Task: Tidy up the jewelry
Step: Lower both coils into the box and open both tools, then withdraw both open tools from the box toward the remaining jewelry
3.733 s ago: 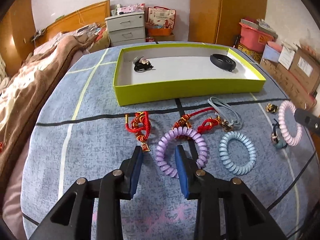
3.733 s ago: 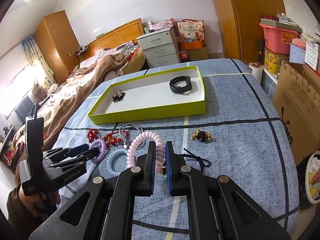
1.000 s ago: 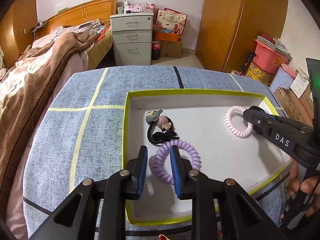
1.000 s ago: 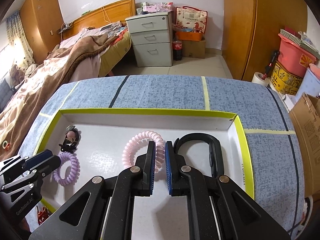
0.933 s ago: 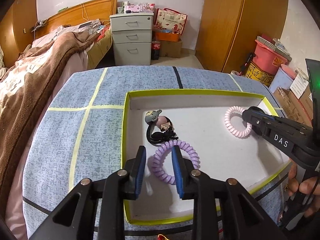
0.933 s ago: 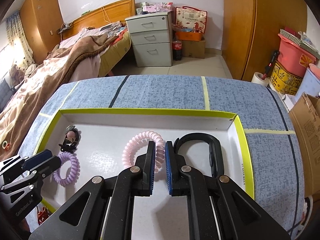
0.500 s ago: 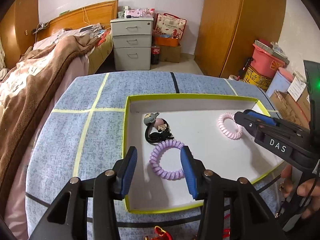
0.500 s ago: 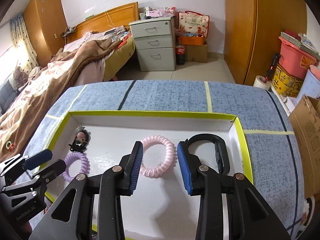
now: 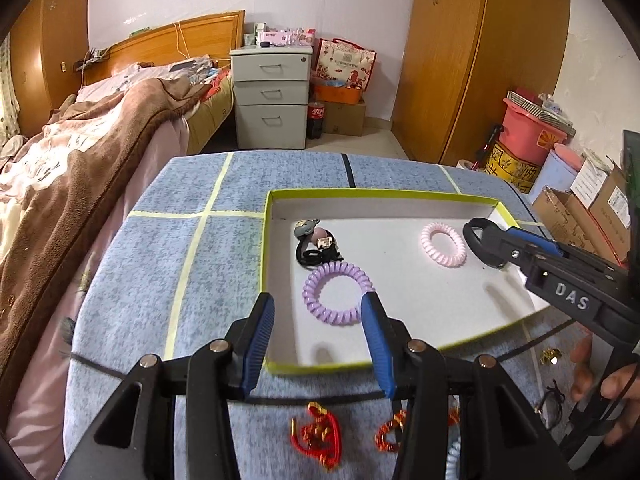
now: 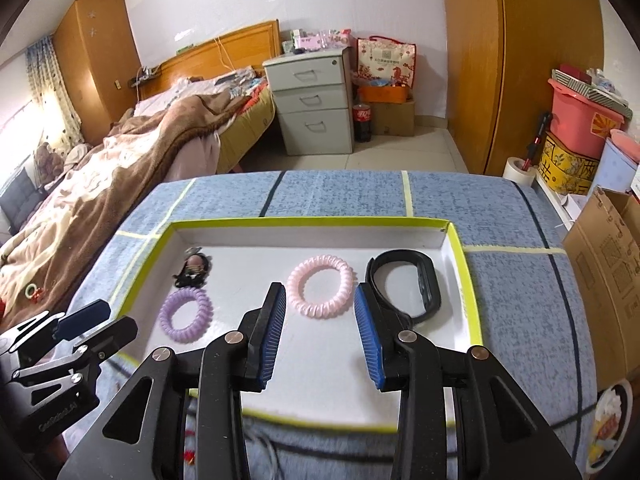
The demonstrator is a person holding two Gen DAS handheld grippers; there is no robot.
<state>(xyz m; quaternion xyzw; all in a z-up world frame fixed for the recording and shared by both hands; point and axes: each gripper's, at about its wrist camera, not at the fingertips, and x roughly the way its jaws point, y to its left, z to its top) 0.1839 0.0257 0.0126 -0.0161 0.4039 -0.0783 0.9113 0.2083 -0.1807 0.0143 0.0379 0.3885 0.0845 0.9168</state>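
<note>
Both jaws stand released: the left hand-held gripper (image 9: 318,330) above the purple spiral hair tie (image 9: 337,293), the right hand-held gripper (image 10: 320,322) above the pink one (image 10: 320,285), both lying in the green-rimmed shallow box (image 10: 466,280).

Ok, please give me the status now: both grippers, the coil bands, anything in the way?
Left gripper open, empty. Right gripper open, empty. Purple coil band and pink coil band lying in the tray. Nothing in the way.
</note>
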